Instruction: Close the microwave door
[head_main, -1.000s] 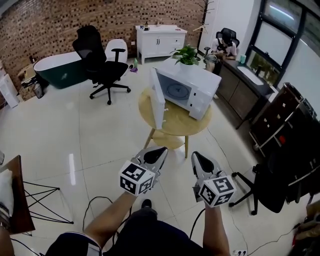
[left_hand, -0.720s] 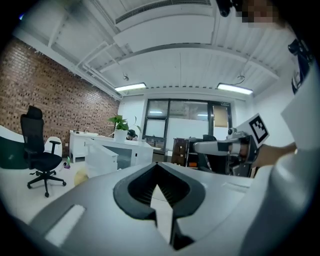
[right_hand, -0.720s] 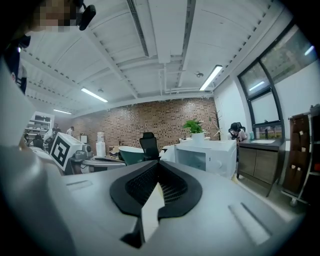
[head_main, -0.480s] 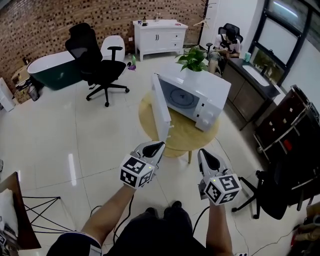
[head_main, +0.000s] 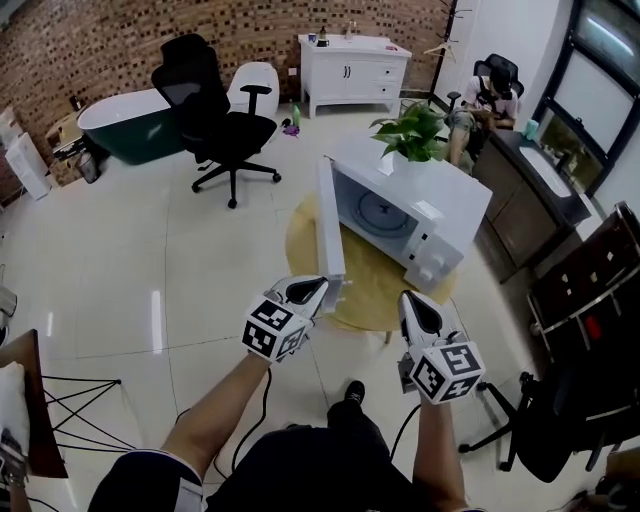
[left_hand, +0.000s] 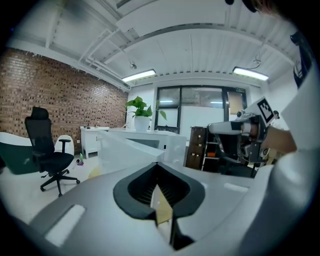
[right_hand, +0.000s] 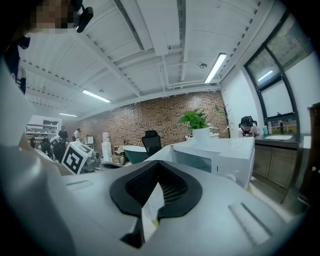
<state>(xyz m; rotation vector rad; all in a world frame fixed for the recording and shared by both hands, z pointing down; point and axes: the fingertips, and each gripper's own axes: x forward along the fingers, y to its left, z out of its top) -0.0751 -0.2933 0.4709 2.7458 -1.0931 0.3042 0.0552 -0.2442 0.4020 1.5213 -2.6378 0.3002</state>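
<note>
A white microwave stands on a round wooden table. Its door is swung wide open, edge-on towards me, and the cavity shows. My left gripper is shut and empty, its tip just below the door's near bottom corner; I cannot tell whether it touches. My right gripper is also shut and empty, over the table's near edge in front of the control panel. The left gripper view shows the microwave beyond the left gripper. The right gripper view shows the microwave ahead of the right gripper.
A potted plant sits on top of the microwave. A black office chair, a dark green tub and a white cabinet stand behind. A person sits at the right counter. Another black chair is close on my right.
I have stepped closer to the table. Both grippers have moved forward towards the microwave, the left one up to the open door's lower corner. The door stays open.
</note>
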